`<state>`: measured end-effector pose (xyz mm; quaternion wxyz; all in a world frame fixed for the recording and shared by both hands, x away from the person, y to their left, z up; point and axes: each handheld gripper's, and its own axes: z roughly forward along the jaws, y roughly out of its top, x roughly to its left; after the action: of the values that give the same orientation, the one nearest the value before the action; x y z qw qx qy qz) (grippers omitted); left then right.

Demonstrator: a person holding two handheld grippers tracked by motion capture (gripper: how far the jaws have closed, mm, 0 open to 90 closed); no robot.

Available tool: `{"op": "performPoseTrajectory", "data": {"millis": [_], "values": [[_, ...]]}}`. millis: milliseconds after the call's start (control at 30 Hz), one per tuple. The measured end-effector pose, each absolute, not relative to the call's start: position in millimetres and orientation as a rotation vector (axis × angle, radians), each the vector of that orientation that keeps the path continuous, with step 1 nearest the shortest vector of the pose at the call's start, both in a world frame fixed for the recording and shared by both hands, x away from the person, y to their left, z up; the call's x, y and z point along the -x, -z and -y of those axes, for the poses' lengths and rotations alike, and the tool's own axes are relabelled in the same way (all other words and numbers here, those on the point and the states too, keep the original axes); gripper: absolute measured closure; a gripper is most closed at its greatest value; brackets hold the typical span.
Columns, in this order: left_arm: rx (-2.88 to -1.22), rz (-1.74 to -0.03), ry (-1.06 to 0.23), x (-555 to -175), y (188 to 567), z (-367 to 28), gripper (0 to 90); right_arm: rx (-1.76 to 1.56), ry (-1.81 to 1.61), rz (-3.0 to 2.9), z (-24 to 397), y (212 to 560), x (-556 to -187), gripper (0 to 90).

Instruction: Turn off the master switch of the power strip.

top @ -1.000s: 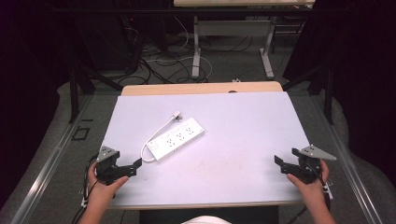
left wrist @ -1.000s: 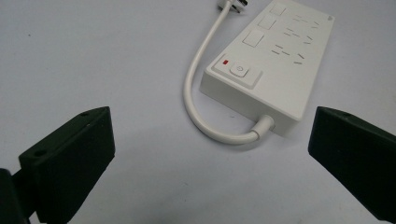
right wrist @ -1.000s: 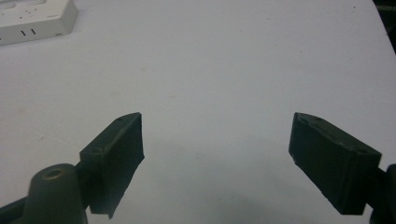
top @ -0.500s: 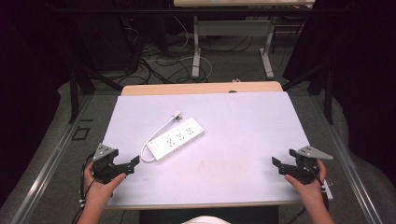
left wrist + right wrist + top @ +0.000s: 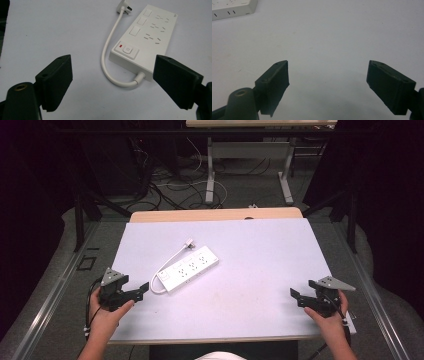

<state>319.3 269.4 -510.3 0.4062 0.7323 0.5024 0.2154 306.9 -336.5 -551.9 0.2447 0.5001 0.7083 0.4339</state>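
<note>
so white power strip lies mid-worktop, long axis diagonal, switch end toward near-left corner. left gripper just beside it, jaws spread, empty. right gripper by right edge, spread, well apart.

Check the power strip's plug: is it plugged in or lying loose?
Loose. The plug lies on the white table beside the power strip, its short cable curling back into the strip's near end.
</note>
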Motion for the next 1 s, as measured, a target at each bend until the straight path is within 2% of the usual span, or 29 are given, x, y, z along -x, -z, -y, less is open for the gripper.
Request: {"op": "performPoseTrajectory", "data": {"millis": [633,1000], "values": [[-1.894,-1.262,-0.528,-335.4,498.5,-274.2,24.7,-1.375,-1.195,-1.920,337.3,551.6,-306.1,17.5],[-1.912,-1.271,-0.502,-344.3,493.5,-275.7,26.5,-1.379,-1.196,-1.932,336.5,552.9,-306.9,17.4]]}}
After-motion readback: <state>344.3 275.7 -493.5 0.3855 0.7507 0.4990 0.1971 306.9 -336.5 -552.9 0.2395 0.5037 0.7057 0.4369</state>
